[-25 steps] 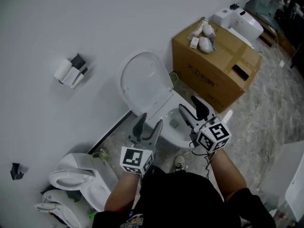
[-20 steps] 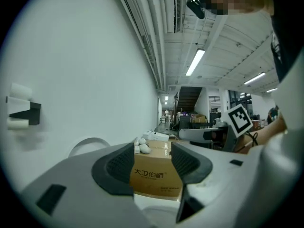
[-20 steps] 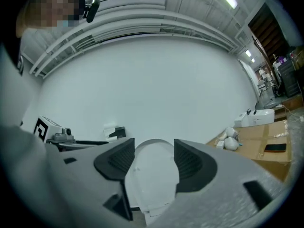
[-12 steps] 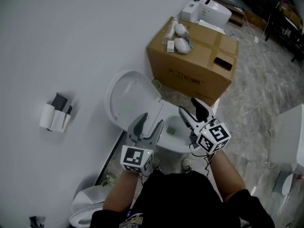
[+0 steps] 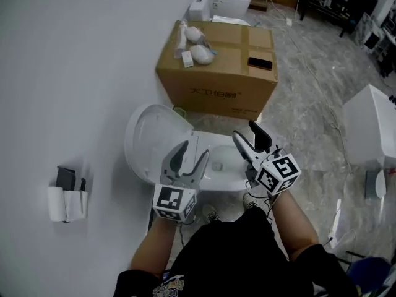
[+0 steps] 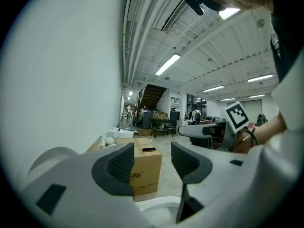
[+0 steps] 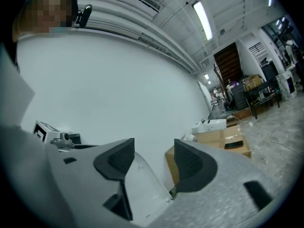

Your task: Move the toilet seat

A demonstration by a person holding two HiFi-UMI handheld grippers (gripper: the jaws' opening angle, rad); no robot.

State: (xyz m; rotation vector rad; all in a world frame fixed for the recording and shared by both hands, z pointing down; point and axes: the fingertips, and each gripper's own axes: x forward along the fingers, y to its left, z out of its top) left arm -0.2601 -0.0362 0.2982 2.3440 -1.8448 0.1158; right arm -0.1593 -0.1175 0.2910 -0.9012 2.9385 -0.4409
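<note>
Left gripper: jaws spread, nothing between the pads. Its own view looks through the gap to the cardboard box, well beyond. It hangs over the near left rim of the toilet bowl, just beside the raised toilet seat. Nothing in the left gripper view shows contact.

Right gripper: jaws equally wide and empty, opening unchanged over the last second. It sits over the right side of the bowl. Its own view shows the seat's white face beyond the gap, clear of both pads.

Change over the last second:
- The whole head view swings round.
- The box slides from far right to far centre.
- The paper holder on the wall drops from far left to near left.
- The toilet comes to sit square in front of both grippers, which turn with the person and stay low over the bowl.

Seat itself unmoved: up, leaning toward the wall at left, bowl open beneath.

Reading: this looks like squaring up to the toilet, not a grasp. The task seems not yet begun in effect. The next move likely calls for one open gripper to reach the seat's free edge and swing it down over the bowl.
</note>
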